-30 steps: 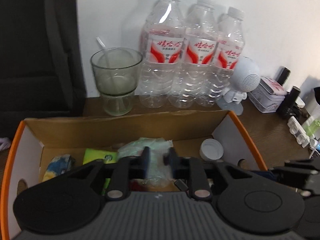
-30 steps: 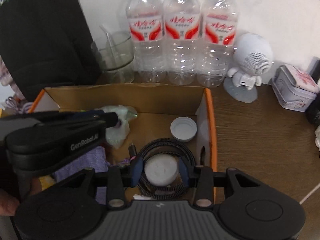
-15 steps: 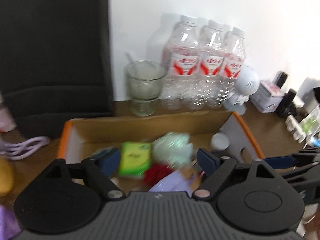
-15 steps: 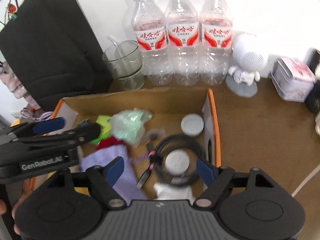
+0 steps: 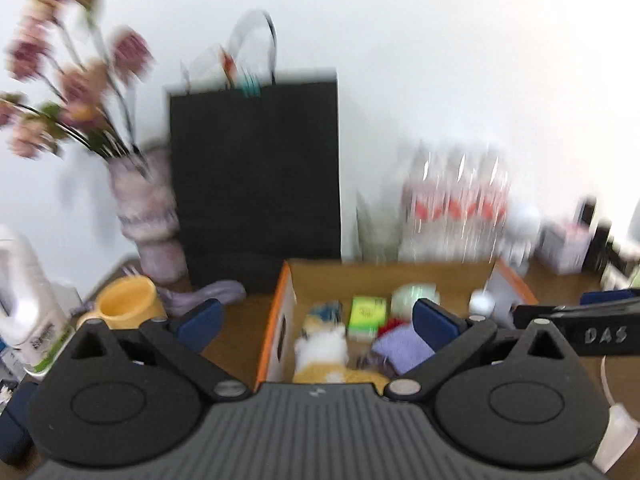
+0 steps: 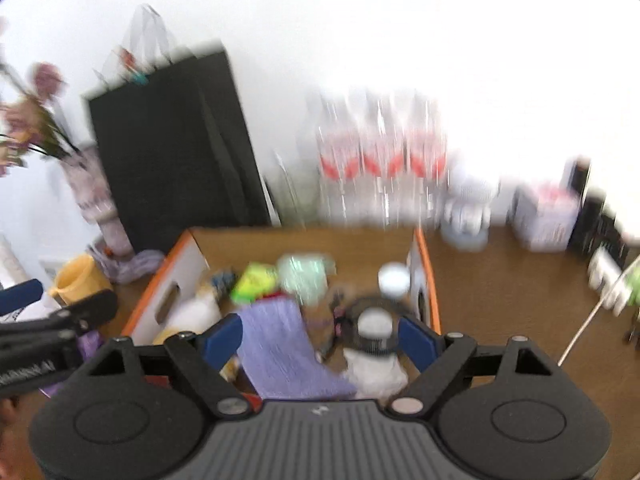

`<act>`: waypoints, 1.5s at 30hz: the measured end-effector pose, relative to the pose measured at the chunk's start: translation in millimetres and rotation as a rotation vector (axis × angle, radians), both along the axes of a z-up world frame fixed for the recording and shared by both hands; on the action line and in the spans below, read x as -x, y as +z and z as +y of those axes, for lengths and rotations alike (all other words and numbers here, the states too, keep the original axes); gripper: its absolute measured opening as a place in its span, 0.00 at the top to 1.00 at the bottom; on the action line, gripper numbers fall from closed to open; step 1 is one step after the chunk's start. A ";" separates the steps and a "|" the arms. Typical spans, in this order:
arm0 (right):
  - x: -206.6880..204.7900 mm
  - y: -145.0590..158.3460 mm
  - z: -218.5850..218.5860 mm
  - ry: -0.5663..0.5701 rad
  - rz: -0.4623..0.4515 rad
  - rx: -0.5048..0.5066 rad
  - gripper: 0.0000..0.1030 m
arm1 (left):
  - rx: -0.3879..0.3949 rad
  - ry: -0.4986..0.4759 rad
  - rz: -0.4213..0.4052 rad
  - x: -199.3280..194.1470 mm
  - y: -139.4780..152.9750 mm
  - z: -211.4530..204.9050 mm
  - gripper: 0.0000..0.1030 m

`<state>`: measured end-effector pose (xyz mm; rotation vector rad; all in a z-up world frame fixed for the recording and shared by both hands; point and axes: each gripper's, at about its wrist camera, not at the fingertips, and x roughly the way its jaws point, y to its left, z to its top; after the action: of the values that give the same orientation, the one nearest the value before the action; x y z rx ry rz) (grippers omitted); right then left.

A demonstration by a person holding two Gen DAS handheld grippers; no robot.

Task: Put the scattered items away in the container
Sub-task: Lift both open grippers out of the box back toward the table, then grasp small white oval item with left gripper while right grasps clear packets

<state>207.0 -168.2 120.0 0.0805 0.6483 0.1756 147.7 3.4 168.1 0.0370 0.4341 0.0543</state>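
Fingers (image 6: 416, 338) wide above bottle-backed box (image 6: 304, 236)

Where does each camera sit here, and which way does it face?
Left wrist: rides the left gripper, its fingers spread empty, looking forward and down at the cardboard box and black bag; the right gripper pokes in at right.
Right wrist: rides the right gripper, also spread empty, above the box; the left gripper shows at left.
Shared: box, bag, water bottles, purple cloth.
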 end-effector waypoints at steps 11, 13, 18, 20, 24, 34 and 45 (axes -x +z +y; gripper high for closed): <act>203.2 -41.9 -8.9 0.000 -0.322 -0.020 0.11 | -0.016 -0.063 -0.217 202.3 -61.5 -5.8 0.00; 250.7 -59.4 -20.1 -0.026 -0.318 -0.062 0.11 | 0.024 -0.051 -0.160 246.3 -86.1 2.8 0.00; 336.5 -104.9 -26.1 0.040 -0.291 -0.067 0.11 | 0.076 -0.084 -0.036 305.3 -123.2 20.1 0.00; 347.4 -115.2 -20.5 0.041 -0.289 0.002 0.11 | 0.047 -0.069 -0.009 302.2 -124.9 23.9 0.00; 328.9 -117.1 -23.8 0.039 -0.248 -0.009 0.17 | 0.096 -0.057 0.020 275.3 -116.2 28.7 0.00; 192.7 -103.0 -24.1 0.030 -0.191 0.041 0.24 | 0.100 -0.174 0.095 117.4 -114.4 17.4 0.17; 47.1 -138.0 -20.3 -0.065 -0.073 0.072 0.37 | 0.061 -0.191 0.194 -10.5 -148.0 6.3 0.44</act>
<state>159.8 -188.5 -18.0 0.0259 0.5777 0.0925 158.2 9.8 20.0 0.0241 0.6241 -0.1519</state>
